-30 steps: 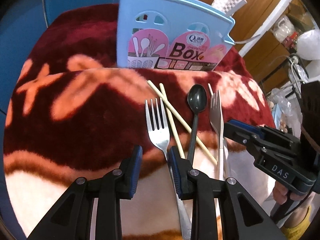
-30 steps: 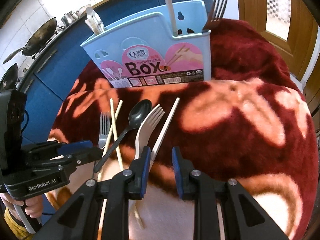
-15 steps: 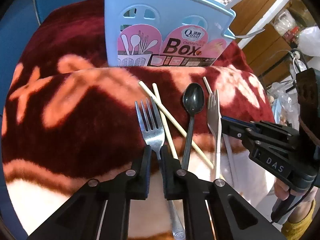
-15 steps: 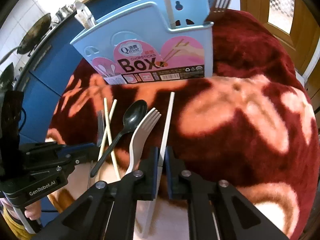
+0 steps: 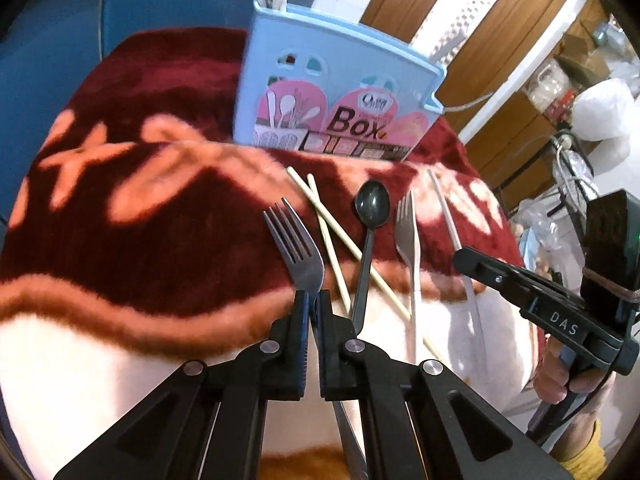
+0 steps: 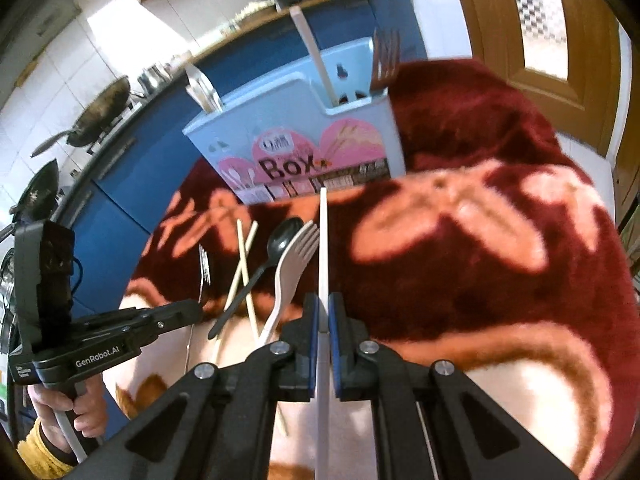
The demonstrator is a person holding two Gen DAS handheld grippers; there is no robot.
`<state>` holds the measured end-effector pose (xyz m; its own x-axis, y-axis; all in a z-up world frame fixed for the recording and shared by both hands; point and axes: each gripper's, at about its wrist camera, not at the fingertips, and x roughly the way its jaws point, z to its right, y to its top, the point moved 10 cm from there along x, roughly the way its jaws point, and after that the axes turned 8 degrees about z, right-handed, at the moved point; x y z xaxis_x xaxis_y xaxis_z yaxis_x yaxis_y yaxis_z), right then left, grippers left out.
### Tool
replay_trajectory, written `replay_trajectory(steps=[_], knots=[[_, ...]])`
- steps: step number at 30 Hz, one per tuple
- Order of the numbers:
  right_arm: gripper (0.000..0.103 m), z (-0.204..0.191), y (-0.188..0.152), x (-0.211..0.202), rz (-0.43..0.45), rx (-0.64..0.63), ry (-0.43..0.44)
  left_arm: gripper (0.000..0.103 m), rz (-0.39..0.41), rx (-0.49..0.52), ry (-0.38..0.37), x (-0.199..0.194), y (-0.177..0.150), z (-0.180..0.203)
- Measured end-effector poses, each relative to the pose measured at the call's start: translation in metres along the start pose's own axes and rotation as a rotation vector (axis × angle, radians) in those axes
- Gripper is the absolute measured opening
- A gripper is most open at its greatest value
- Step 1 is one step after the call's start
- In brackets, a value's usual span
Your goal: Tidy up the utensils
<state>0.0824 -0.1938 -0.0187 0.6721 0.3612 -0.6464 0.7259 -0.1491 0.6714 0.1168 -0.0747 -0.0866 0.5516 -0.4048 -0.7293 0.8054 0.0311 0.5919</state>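
Note:
My left gripper [image 5: 313, 300] is shut on a metal fork [image 5: 298, 246] and holds it just above the red blanket. My right gripper [image 6: 323, 304] is shut on a white chopstick [image 6: 323, 240], lifted and pointing at the box. The light blue utensil box [image 5: 328, 92] stands upright at the back; it also shows in the right wrist view [image 6: 296, 140] with a fork, a white stick and other utensils in it. Two wooden chopsticks [image 5: 332, 236], a black spoon [image 5: 372, 208] and a white plastic fork [image 5: 408, 232] lie on the blanket between the grippers.
The red and pink blanket [image 6: 480, 240] covers the surface. Blue cabinets [image 6: 120, 200] with woks on the counter stand behind the box. Wooden doors [image 5: 460, 32] and cluttered shelves are at the right.
Both grippers closed, the left on the metal fork and the right on the white chopstick. Both have since lifted their pieces off the blanket.

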Motion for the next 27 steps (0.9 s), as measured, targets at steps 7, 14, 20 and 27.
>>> replay_trajectory(steps=[7,14,20,27], knots=[[0.007,-0.003,0.017,-0.015,0.109,-0.022,0.023,0.003,0.111,0.005,-0.018,-0.018,0.025,0.006],[0.007,-0.011,0.034,-0.023,0.203,-0.045,0.037,0.000,0.241,0.010,-0.033,-0.041,0.054,0.015],[0.007,-0.015,0.045,-0.027,0.252,-0.066,0.041,0.000,0.306,0.038,-0.019,-0.053,0.073,0.015],[0.007,-0.014,0.045,-0.029,0.254,-0.070,0.047,0.000,0.169,0.075,0.006,-0.031,0.058,0.012]])
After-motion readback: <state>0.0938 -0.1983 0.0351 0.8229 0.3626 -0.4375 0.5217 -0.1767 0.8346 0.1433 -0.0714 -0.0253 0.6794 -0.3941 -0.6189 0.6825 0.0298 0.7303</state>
